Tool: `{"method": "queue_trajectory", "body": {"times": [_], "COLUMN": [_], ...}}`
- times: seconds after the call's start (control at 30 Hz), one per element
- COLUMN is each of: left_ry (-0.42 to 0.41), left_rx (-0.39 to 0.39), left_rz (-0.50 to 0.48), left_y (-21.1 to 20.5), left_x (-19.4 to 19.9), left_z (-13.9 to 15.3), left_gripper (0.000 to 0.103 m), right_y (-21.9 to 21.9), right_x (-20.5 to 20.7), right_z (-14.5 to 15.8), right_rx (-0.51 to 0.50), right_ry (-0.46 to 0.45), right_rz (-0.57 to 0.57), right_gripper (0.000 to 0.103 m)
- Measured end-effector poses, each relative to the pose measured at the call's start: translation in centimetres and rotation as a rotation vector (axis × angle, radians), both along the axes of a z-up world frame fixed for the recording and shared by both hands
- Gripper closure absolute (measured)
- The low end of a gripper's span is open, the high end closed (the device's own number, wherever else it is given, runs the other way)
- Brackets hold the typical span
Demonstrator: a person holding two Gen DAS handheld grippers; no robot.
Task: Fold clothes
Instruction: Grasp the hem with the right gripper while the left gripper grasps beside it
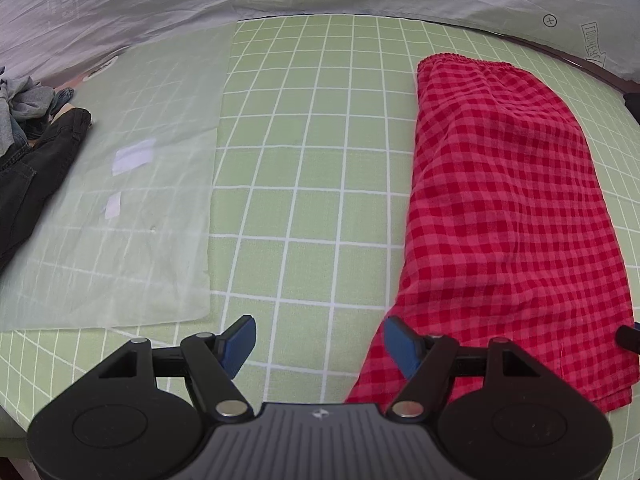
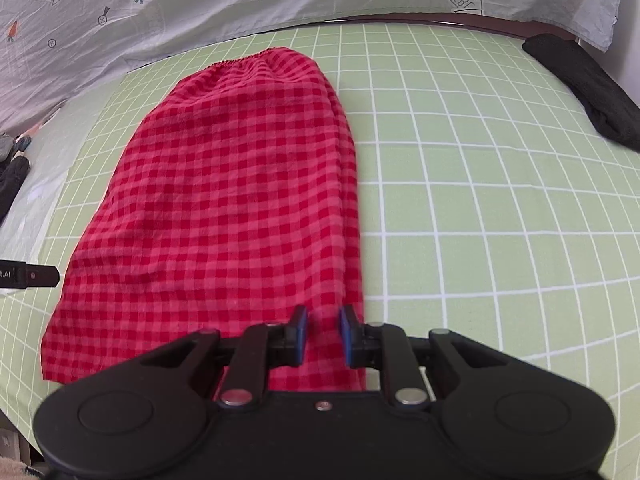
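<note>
A red checked garment (image 1: 500, 220) lies flat and lengthwise on the green grid sheet (image 1: 312, 160), its elastic waistband at the far end. My left gripper (image 1: 320, 340) hovers open beside the garment's near left corner, jaws wide, nothing between them. In the right wrist view the same garment (image 2: 232, 200) fills the middle. My right gripper (image 2: 323, 326) stands over its near right edge with the jaws only a narrow gap apart. The cloth shows flat beneath the gap, and the pads (image 2: 301, 322) are not pressing on it.
A thin translucent white sheet (image 1: 120, 220) covers the green sheet on the left, with dark clothes (image 1: 32, 168) piled beyond it. A black garment (image 2: 584, 88) lies at the far right. A white printed cloth (image 2: 240, 0) runs along the back edge.
</note>
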State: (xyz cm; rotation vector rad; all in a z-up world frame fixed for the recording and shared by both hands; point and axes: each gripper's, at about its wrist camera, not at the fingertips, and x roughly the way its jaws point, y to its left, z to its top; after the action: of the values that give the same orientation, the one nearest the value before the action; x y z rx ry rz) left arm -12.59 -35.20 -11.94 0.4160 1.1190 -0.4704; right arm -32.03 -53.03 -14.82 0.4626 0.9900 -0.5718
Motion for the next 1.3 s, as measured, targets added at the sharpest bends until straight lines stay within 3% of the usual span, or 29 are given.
{"method": "queue_trajectory", "body": {"times": [0.23,0.3,0.33,0.6,0.83,0.87,0.9,0.93,0.97,1.07,1.2,1.3], "left_ry": [0.0,-0.003,-0.004,0.018,0.054,0.055,0.058,0.061,0.068,0.091,0.12,0.132], "left_rx": [-0.005,-0.01,-0.014,-0.076,-0.038,-0.037,-0.037,-0.036,-0.033,-0.028,-0.032,-0.023], "left_rz": [-0.005,0.001,0.004,0.017,0.003,0.001,-0.001,-0.002,-0.004,-0.003,-0.007,-0.024], "left_y": [1.5,1.8,1.9,2.7,2.5,2.5,2.5,2.5,2.5,2.5,2.3,2.0], "left_x": [-1.3,-1.5,-1.6,-2.3,-2.9,-2.9,-2.9,-2.9,-2.9,-2.8,-2.8,-3.2], "left_z": [0.2,0.4,0.5,0.9,-0.7,-0.8,-0.9,-1.0,-1.2,-1.7,-2.5,-3.0], "left_gripper": [0.031,0.031,0.031,0.029,0.029,0.029,0.029,0.029,0.029,0.029,0.028,0.028], "right_y": [1.0,1.5,1.8,3.1,2.2,2.3,2.4,2.5,2.6,2.6,2.8,3.2], "right_x": [-2.2,-2.2,-2.1,-4.2,-4.7,-4.8,-4.9,-4.9,-4.9,-4.6,-4.1,-3.6], "right_z": [-0.3,0.1,0.4,6.5,1.9,1.9,1.9,2.1,2.2,1.9,1.0,0.5], "right_rx": [0.031,0.01,-0.004,-0.12,0.005,0.007,0.001,-0.012,-0.025,-0.017,0.009,-0.004], "right_ry": [-0.011,-0.026,-0.033,-0.177,-0.045,-0.05,-0.054,-0.057,-0.06,-0.049,-0.021,-0.002], "right_rz": [-0.036,-0.015,0.0,-0.041,-0.118,-0.123,-0.126,-0.127,-0.128,-0.121,-0.082,-0.045], "right_gripper": [0.085,0.102,0.102,0.102,0.1,0.097,0.088,0.068,0.059,0.055,0.035,0.03]}}
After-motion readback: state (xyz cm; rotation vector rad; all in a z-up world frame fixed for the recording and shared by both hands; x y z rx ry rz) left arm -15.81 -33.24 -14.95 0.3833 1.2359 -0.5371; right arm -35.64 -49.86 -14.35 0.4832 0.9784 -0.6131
